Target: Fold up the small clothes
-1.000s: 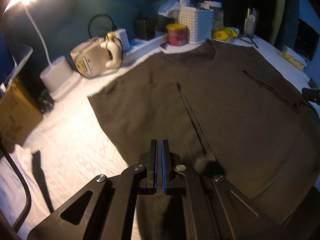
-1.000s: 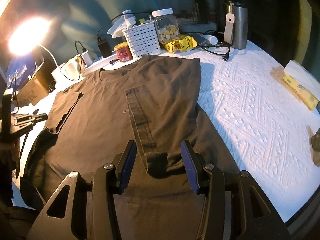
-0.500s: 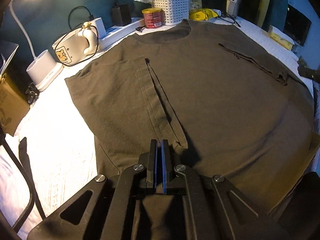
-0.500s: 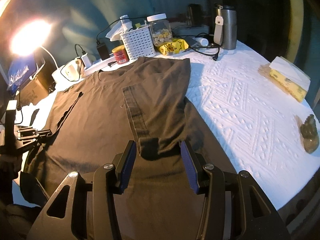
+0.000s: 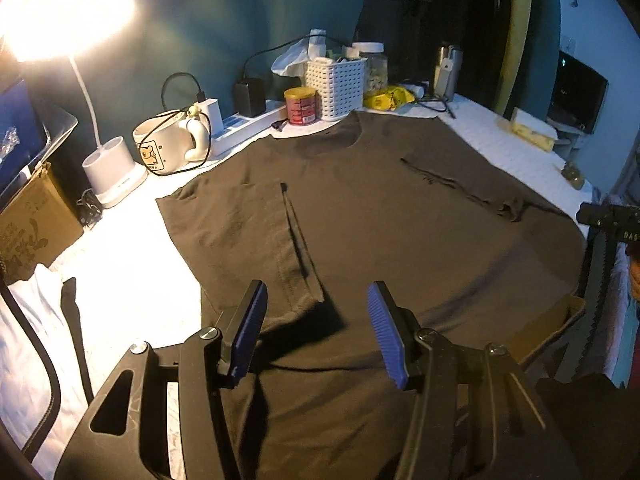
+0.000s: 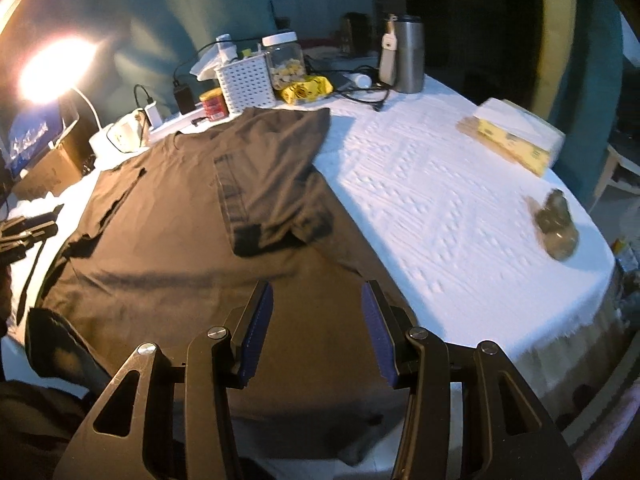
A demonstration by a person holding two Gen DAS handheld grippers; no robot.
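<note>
We see a dark brown T-shirt (image 5: pixel 380 240) spread flat on a white textured tablecloth (image 6: pixel 440 208), filling the left and middle of the table, its neckline toward the far edge where a white perforated basket (image 5: pixel 336 84), a red tin (image 5: pixel 300 106) and a mug (image 5: pixel 168 148) stand. The hem lies at the near edge, so the long axis runs from us straight to the far edge. Both sleeves are already folded inward over the body: the left sleeve (image 5: pixel 248 232) lies near the left side, the right sleeve (image 6: pixel 272 192) by the right side.

The left gripper (image 5: pixel 316 328) hovers above the cloth with jaws that have just been opening; nothing sits between its blue pads, and the sleeve lies free below. The right gripper (image 6: pixel 316 332) also hangs with jaws standing apart and empty, over the lower body of the shirt.

We judge the shirt light, thin and limp: it will sag and crease wherever it is unsupported, and a single layer may slip from a shallow pinch. The best hold seems the two hem corners at the near edge, one per gripper, pinching well in from the edge
</note>
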